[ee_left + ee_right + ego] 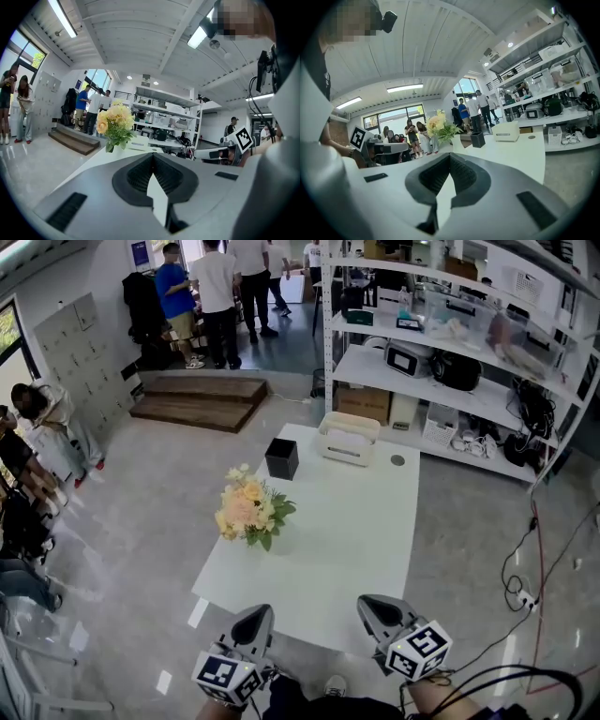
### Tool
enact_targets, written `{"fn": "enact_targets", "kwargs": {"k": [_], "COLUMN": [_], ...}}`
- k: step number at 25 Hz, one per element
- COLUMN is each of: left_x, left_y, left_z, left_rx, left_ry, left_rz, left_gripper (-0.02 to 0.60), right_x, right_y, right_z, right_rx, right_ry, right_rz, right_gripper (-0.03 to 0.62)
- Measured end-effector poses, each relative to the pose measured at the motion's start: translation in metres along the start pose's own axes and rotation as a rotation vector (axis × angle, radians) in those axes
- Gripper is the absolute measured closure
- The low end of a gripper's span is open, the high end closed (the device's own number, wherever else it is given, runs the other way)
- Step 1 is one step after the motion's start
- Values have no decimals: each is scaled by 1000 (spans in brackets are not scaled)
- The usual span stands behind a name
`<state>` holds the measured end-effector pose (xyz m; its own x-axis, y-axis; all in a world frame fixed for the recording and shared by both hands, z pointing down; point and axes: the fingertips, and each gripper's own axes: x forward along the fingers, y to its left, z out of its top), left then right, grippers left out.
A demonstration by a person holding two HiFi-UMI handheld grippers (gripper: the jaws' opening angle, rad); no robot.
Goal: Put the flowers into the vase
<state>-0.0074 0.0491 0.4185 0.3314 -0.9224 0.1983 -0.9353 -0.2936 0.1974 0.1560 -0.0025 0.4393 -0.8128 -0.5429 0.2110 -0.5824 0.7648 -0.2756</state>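
Note:
A bouquet of yellow and peach flowers (248, 512) with green leaves stands upright on the left part of the white table (347, 540). It also shows in the left gripper view, flowers (114, 123), and in the right gripper view, flowers (440, 125), where a white vase-like shape seems to sit under it. My left gripper (255, 615) and right gripper (373, 604) hover side by side at the table's near edge, well short of the bouquet. Both are shut and empty, the left gripper (152, 161) and the right gripper (450, 159) with jaws meeting.
A black square box (281, 457) and a white tray-like box (349, 438) stand at the table's far end. White shelving (450, 381) full of equipment rises behind it. Several people stand at the far left and back. Cables (525, 587) lie on the floor at right.

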Motion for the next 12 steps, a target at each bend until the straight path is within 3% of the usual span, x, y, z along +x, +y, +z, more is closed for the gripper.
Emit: {"fn": "enact_targets", "kwargs": {"k": [12], "left_x": [-1], "left_y": [-3], "left_z": [0], "left_rx": [5], "left_ry": [2], "left_rz": [-20], "left_gripper": [575], "right_x": [-1], "right_y": [1], "right_z": [1], "right_rx": [7], "right_ry": [-8], "right_rz": [-10], "right_gripper": [591]}}
